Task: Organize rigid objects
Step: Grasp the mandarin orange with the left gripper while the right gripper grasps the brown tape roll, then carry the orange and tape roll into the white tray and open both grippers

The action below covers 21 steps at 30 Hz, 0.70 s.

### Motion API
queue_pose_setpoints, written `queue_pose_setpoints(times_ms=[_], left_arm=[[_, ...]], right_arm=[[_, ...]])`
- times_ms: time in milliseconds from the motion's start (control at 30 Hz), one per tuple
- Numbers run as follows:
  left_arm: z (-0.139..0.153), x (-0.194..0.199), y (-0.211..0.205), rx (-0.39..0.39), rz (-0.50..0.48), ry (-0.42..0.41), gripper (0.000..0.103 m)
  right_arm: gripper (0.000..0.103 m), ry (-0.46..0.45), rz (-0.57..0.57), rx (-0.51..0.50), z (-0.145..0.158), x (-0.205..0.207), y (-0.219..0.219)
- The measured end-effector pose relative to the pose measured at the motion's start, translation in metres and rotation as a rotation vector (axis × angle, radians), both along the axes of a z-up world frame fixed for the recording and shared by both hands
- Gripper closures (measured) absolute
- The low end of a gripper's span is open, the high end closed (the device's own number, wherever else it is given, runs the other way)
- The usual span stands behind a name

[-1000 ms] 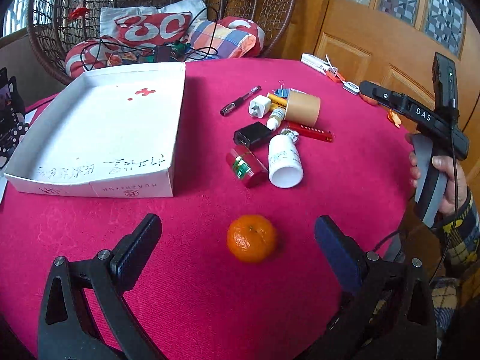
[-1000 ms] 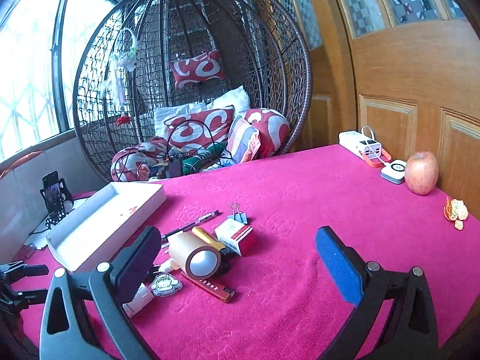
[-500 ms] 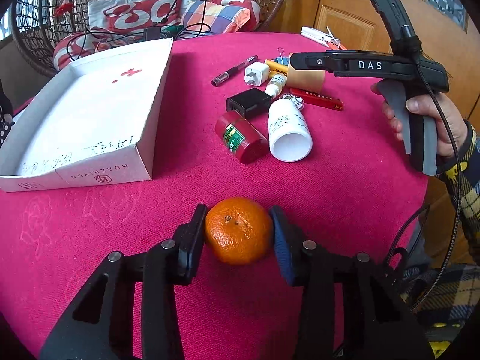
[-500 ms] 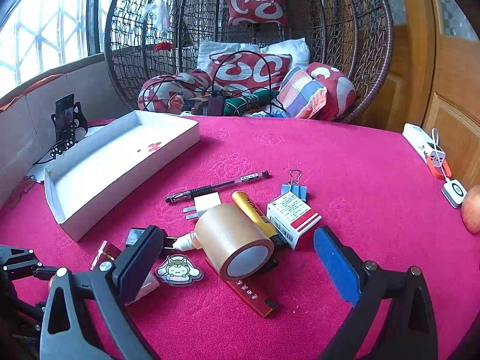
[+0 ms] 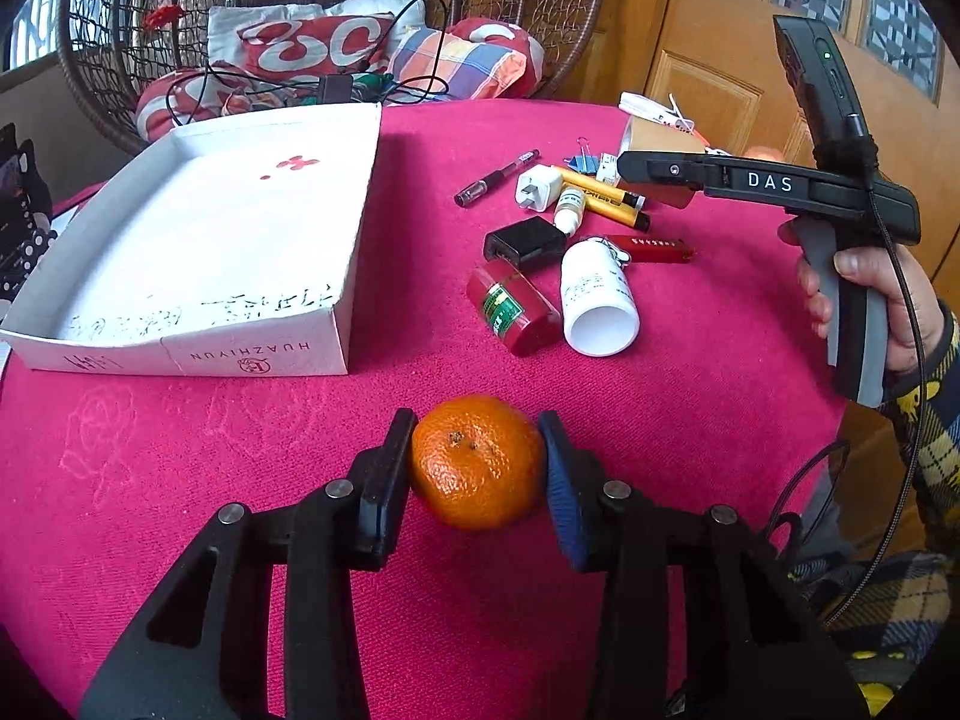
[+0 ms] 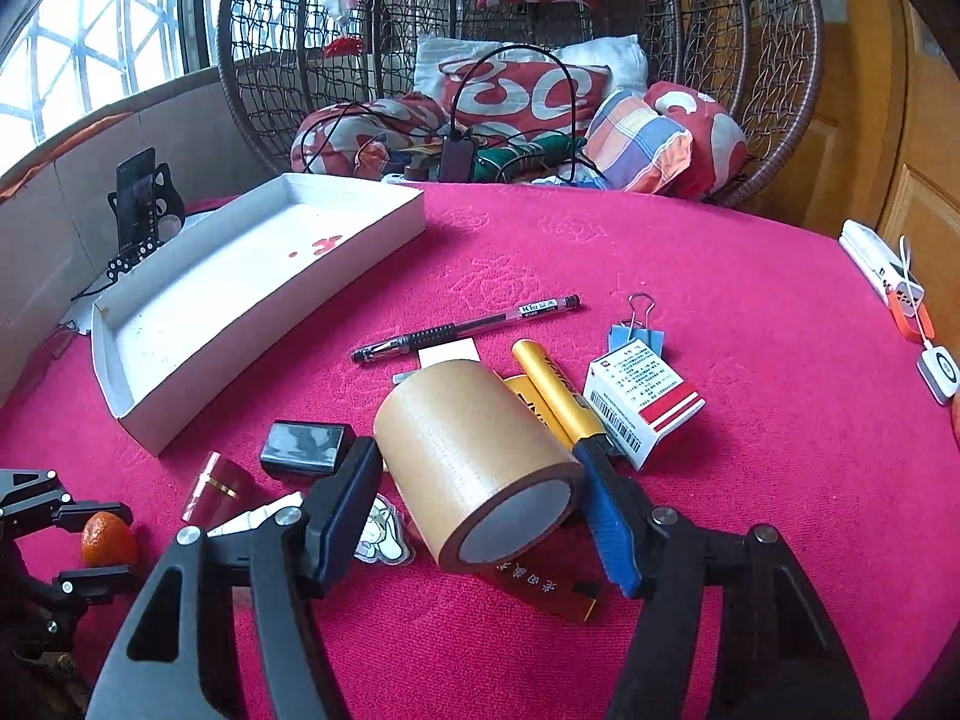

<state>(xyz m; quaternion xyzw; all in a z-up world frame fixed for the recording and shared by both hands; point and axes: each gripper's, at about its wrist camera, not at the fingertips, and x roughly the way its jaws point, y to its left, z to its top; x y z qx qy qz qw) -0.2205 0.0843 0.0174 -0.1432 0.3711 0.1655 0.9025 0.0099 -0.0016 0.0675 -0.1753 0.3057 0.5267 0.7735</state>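
A: Gripping the tangerine now with left gripper; both pads flush on its sides, low centre of left wrist frame. A second ago: jaws spread wide, fruit loose on the pink tablecloth between them.

B: Right gripper?

A: Closing around the brown tape roll, bottom centre of right wrist frame. Left pad touching or nearly, right blue pad at the roll's rim; firm clamp not confirmable. A second ago: wide apart, aimed higher toward the wicker chair, roll well ahead of the fingers.

B: Tray?

A: White cardboard tray at left of left wrist frame, holding nothing, same spot as before. Clutter unmoved: white bottle and red jar lying side by side at centre right, black charger just above them, pen above the roll, medicine box right of it.

B: Seen from the other side?

A: Right hand on its grip at right edge of left wrist frame, nose over the roll; earlier farther right and upright.
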Motion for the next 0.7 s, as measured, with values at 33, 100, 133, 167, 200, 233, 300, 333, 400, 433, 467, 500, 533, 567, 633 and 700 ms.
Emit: queue_pose_setpoints(times_ms=[33,100,133,167,200,233,300,333,400,433,467,500,533,567,633,700], left_arm=[[0.002,-0.002,0.0,0.005,0.005,-0.008,0.063],[0.007,-0.006,-0.001,0.02,0.015,-0.025,0.063],[0.01,-0.007,-0.001,0.025,0.018,-0.032,0.063],[0.012,-0.008,0.0,0.029,0.024,-0.04,0.063],[0.014,-0.01,0.001,0.032,0.031,-0.048,0.063],[0.016,-0.012,0.002,0.036,0.038,-0.053,0.063],[0.02,-0.015,0.006,0.044,0.057,-0.064,0.063],[0.022,-0.018,0.007,0.048,0.069,-0.07,0.063],[0.026,-0.022,0.012,0.057,0.1,-0.079,0.063],[0.028,-0.024,0.015,0.064,0.117,-0.08,0.063],[0.029,-0.027,0.018,0.071,0.132,-0.082,0.063],[0.031,-0.03,0.021,0.079,0.145,-0.085,0.063],[0.033,-0.032,0.023,0.088,0.157,-0.087,0.063],[0.036,-0.035,0.026,0.101,0.167,-0.089,0.063],[0.042,-0.038,0.031,0.125,0.182,-0.097,0.063],[0.048,-0.04,0.037,0.139,0.191,-0.103,0.063]], right_arm=[[0.037,-0.001,0.001,0.024,0.007,-0.003,-0.004],[0.037,-0.006,0.007,0.067,0.021,-0.009,-0.008],[0.037,-0.009,0.014,0.085,0.027,-0.012,-0.01],[0.037,-0.01,0.021,0.101,0.032,-0.015,-0.011],[0.037,-0.01,0.029,0.114,0.037,-0.018,-0.013],[0.037,-0.011,0.038,0.125,0.041,-0.022,-0.014],[0.037,-0.012,0.053,0.142,0.047,-0.027,-0.012],[0.037,-0.011,0.059,0.15,0.05,-0.03,-0.012],[0.037,-0.006,0.072,0.167,0.056,-0.036,-0.012],[0.037,-0.002,0.08,0.174,0.058,-0.038,-0.011],[0.037,0.0,0.087,0.182,0.06,-0.04,-0.01],[0.037,0.0,0.092,0.188,0.062,-0.043,-0.009],[0.037,-0.003,0.097,0.193,0.064,-0.045,-0.008],[0.037,-0.006,0.103,0.197,0.066,-0.047,-0.009],[0.037,-0.007,0.112,0.201,0.068,-0.05,-0.006],[0.037,0.002,0.121,0.203,0.069,-0.052,-0.004]])
